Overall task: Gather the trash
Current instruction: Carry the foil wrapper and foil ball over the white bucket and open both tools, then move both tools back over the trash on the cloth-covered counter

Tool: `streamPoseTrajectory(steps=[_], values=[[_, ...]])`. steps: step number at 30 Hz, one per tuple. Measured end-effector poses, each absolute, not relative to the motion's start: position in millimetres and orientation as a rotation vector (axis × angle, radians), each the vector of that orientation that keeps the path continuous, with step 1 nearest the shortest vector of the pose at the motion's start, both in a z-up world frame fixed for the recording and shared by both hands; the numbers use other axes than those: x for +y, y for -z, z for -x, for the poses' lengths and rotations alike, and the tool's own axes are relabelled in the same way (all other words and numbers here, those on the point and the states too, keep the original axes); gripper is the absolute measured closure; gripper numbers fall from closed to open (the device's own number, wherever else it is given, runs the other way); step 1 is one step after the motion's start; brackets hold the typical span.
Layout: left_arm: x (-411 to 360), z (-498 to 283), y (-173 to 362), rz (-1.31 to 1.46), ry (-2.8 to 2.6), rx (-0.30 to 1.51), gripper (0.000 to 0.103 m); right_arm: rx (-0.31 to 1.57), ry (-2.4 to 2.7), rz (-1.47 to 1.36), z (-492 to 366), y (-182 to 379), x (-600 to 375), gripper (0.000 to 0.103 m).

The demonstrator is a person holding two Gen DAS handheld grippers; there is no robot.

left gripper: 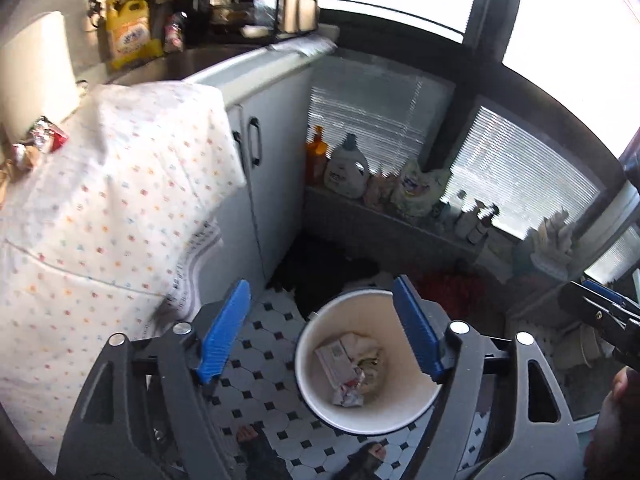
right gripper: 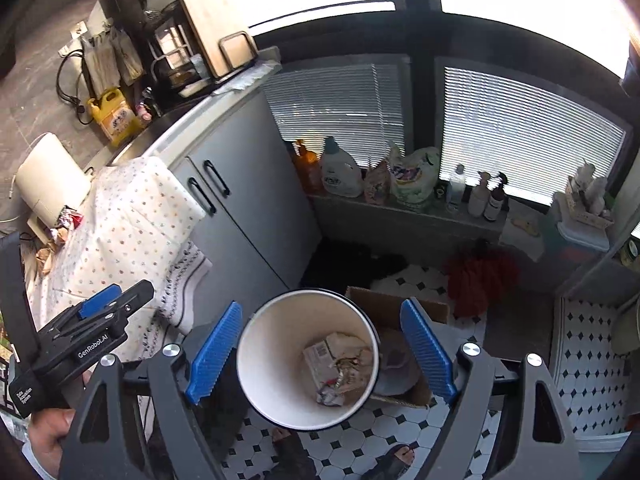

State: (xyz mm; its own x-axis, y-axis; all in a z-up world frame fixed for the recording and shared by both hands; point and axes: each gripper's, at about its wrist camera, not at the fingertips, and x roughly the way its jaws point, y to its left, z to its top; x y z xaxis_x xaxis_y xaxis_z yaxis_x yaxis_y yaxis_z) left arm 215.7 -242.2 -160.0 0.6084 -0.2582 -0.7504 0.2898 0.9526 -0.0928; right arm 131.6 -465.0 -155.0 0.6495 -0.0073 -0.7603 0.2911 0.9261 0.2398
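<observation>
A: Bin location?
B: On tiled floor, near centre, trash inside. More wrappers far left on desk.
A: Tools?
B: Left tool wide open, empty. Right tool wide open, empty, above bin.

The black-and-white tiled floor carries a white bin holding crumpled trash, an open cardboard box just beside it, a red fluffy duster and dark cloth near the cabinet.
</observation>
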Motion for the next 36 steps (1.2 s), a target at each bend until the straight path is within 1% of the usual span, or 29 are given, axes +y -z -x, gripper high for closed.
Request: streamPoseTrajectory(steps=[2, 4, 9, 12, 15, 25, 29, 36], values=[[-226, -216, 147, -0.030, 0.270, 0.830, 0.022, 0.836, 0.135, -0.356, -140, 146, -455, 0.021], [-210, -216, 135, -0.014, 0.224, 0.809, 0.018, 0.819, 0.095, -0.345, -148, 137, -443, 0.017], [-171, -211, 106, 0.017, 0.098, 0.755, 0.009, 0.788, -0.022, -0.336, -168, 119, -412, 0.015], [-152, -206, 92, 0.031, 0.036, 0.727, 0.007, 0.774, -0.088, -0.332, -176, 108, -394, 0.014], [-136, -197, 80, 0.054, -0.023, 0.702, 0.007, 0.754, -0.149, -0.301, -177, 96, -380, 0.011], [-73, -163, 59, 0.126, -0.218, 0.663, 0.006, 0.754, -0.298, -0.250, -190, 78, -329, 0.010], [-44, -169, 54, 0.140, -0.255, 0.650, 0.006, 0.755, -0.322, -0.243, -209, 72, -301, 0.010], [10, -202, 42, 0.186, -0.290, 0.609, 0.006, 0.717, -0.362, -0.197, -251, 51, -251, 0.010]])
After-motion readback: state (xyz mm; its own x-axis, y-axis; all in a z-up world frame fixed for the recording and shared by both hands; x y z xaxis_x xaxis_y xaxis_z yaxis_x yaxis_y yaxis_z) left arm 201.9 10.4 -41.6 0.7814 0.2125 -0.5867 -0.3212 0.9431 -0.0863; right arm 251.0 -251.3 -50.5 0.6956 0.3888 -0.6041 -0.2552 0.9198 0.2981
